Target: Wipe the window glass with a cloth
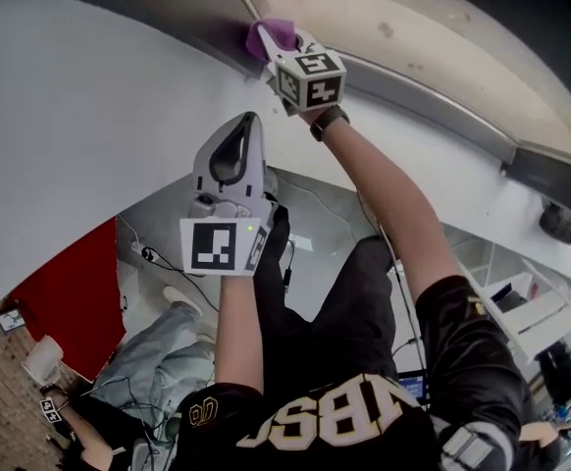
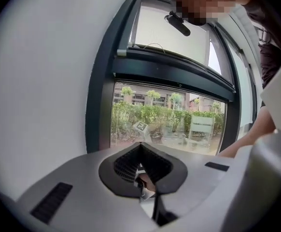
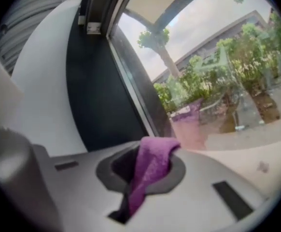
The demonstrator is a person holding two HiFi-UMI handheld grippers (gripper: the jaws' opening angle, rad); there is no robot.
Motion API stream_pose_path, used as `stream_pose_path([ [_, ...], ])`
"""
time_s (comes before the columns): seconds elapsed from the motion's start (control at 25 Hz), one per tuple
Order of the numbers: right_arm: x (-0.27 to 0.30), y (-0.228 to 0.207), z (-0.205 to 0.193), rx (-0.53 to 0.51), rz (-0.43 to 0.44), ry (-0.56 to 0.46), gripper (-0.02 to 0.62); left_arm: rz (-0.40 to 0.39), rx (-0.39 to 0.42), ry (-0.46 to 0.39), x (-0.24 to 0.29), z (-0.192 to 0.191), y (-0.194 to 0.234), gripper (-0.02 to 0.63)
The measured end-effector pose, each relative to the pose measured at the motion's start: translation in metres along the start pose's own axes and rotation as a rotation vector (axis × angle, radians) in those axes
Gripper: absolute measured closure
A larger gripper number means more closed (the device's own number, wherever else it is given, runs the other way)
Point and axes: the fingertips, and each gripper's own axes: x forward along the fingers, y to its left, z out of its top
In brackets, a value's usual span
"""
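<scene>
**Cloth pinched at the glass edge**

Cloth: purple, fleecy nap, looks like microfibre. It is held in the right hand-held gripper, whose jaws are clenched on a bunched fold. A rounded wad sticks out past the tips and a limp tail hangs back through the jaw slot.

It is up at the glass, right beside the dark frame. A purple reflection sits just beyond it in the pane. Touching or just short of it, can't tell.

Handling, my guess: very light, soft and floppy, and it squashes flat under pressure. It has no stiffness of its own, so the wad only pushes where the jaws back it. The grip on the bunched middle looks right, since it leaves a padded nose ahead of the tips. A loose edge would likely drag out on the smooth pane.

Glass: hard, flat, slick and clear, with greenery outside. Jaw tips look like hard plastic, so better to keep fabric between them and the pane.

Frame: matt dark metal with straight bars. Wall: plain white, smooth.

Left hand-held gripper: jaws closed together on nothing, ribbed black pads meeting. It is held low, well apart from the cloth.
</scene>
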Motion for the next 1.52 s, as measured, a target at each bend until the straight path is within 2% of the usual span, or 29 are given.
stream_pose_path([
  [0.12,-0.007,-0.034,0.003,0.059,-0.081,0.0,0.568,-0.006,-0.018,0.002,0.0,-0.004,-0.01,0.586],
  [0.28,-0.072,-0.084,0.006,0.042,-0.126,-0.023,0.569,-0.061,-0.072,0.01,0.019,-0.02,-0.054,0.586],
  [0.48,-0.2,-0.17,0.013,-0.001,-0.241,-0.044,0.571,-0.19,-0.094,0.024,0.052,-0.034,-0.152,0.586],
  [0.56,-0.255,-0.206,0.014,0.014,-0.303,-0.059,0.571,-0.236,-0.095,0.021,0.061,-0.035,-0.196,0.588],
  [0.64,-0.309,-0.242,0.015,0.035,-0.38,-0.073,0.571,-0.28,-0.1,0.018,0.069,-0.037,-0.238,0.586],
  [0.76,-0.396,-0.3,0.016,0.082,-0.549,-0.103,0.571,-0.351,-0.115,0.008,0.083,-0.043,-0.294,0.586],
  [0.96,-0.532,-0.39,0.016,0.212,-0.833,-0.205,0.571,-0.415,-0.13,-0.009,0.103,-0.051,-0.365,0.586],
  [1.04,-0.568,-0.415,0.013,0.255,-0.901,-0.24,0.571,-0.432,-0.142,-0.005,0.106,-0.054,-0.385,0.586],
  [1.16,-0.576,-0.42,0.011,0.249,-0.911,-0.247,0.571,-0.436,-0.153,-0.005,0.104,-0.058,-0.393,0.586],
  [1.28,-0.542,-0.392,0.014,0.262,-0.844,-0.259,0.571,-0.418,-0.155,0.016,0.097,-0.059,-0.373,0.586],
  [1.4,-0.479,-0.342,0.014,0.276,-0.711,-0.228,0.571,-0.38,-0.132,0.038,0.088,-0.057,-0.335,0.587],
  [1.52,-0.386,-0.272,0.008,0.233,-0.519,-0.156,0.571,-0.308,-0.081,0.05,0.081,-0.053,-0.271,0.587],
])
